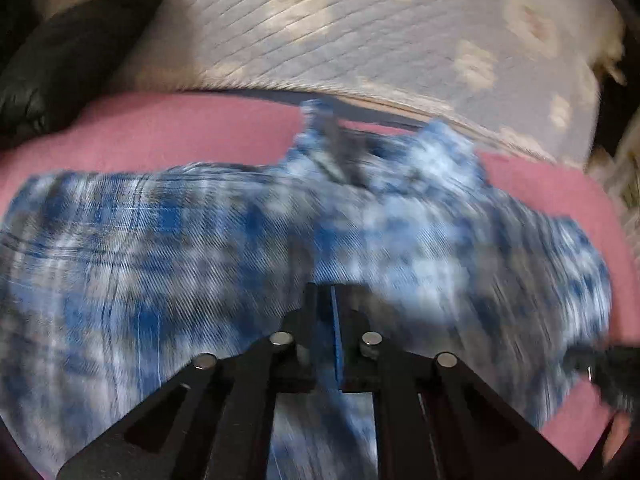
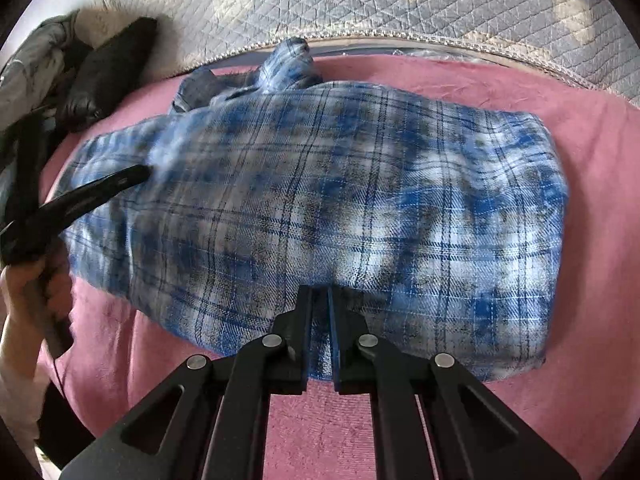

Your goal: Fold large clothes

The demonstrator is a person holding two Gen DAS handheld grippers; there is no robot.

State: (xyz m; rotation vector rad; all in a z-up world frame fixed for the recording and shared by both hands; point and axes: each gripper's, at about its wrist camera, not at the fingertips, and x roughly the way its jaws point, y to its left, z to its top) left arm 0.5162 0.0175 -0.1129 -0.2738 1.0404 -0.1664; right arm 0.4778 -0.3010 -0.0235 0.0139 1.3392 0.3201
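Left wrist view: the left gripper (image 1: 326, 292) has its jaws pressed almost together, with a thin strip of plaid cloth showing in the slit between them, so it pinches the shirt (image 1: 200, 240). The shirt lies spread on the pink cover (image 1: 160, 128), its collar at the far edge near the quilt (image 1: 360, 20). The picture is smeared by motion. My worry here is a shallow bite: if only one thin layer is caught, a fast pull may tug it free, or drag the top layer and leave the under layer behind, so the fold goes crooked. A black bag (image 1: 68, 52) sits far left, clear of the shirt.

Right wrist view: the right gripper (image 2: 320, 296) pinches the near hem of the shirt (image 2: 340, 184), jaws nearly closed with cloth between them. The left gripper (image 2: 132, 176) reaches in from the left, on the shirt's left side. The shirt already looks partly folded, a bulky edge on the right. If the two hands lift at unequal speed or height, that bulk may slump and undo the fold. Pulling far could also drag the pink cover (image 2: 540, 420) into wrinkles, or push the collar against the quilt (image 2: 400, 0).
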